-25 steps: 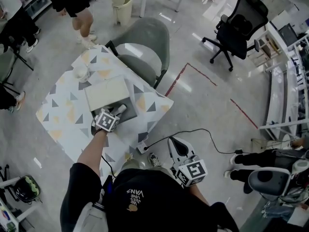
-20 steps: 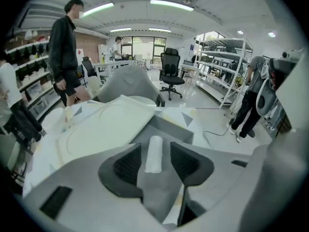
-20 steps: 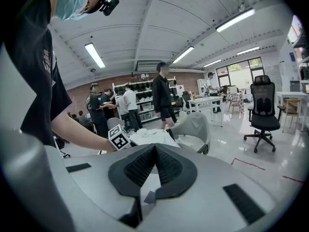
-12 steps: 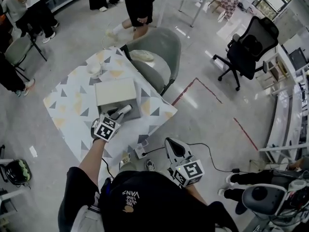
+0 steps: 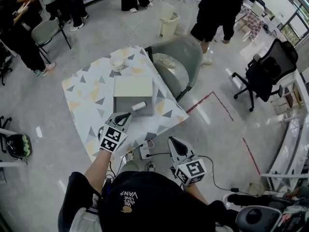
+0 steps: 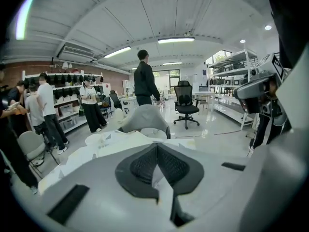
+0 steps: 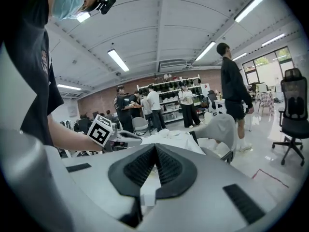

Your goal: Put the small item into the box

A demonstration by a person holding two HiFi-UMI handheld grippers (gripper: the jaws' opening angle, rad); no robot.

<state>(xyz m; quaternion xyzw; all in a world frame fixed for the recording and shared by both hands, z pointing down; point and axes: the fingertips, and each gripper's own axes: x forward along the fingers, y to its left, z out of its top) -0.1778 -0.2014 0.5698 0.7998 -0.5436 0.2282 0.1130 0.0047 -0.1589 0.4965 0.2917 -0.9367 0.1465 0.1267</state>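
The small white cylinder (image 5: 139, 106) lies in the open grey box (image 5: 126, 111), whose cream lid (image 5: 133, 86) stands open behind it on the patterned table (image 5: 84, 98). My left gripper (image 5: 123, 116) hovers just short of the box's near edge, apart from the cylinder. Its jaws have just closed and now stand shut with nothing between them (image 6: 155, 153). My right gripper (image 5: 175, 144) is held off the table's near corner over the floor, shut and empty (image 7: 154, 151). In the right gripper view the left gripper's marker cube (image 7: 101, 129) shows ahead of the table (image 7: 178, 138).
A grey-green chair (image 5: 179, 62) stands at the table's far side, and a white cup (image 5: 116, 62) sits on its far corner. A power strip and cable (image 5: 145, 151) lie on the floor near my feet. Several people, a bin (image 5: 169, 25) and a black office chair (image 5: 265, 74) surround the table.
The left gripper has let go of the white cylinder, which now lies in the box. That gripper has drawn back and up from the box and shut. The right gripper barely moved.
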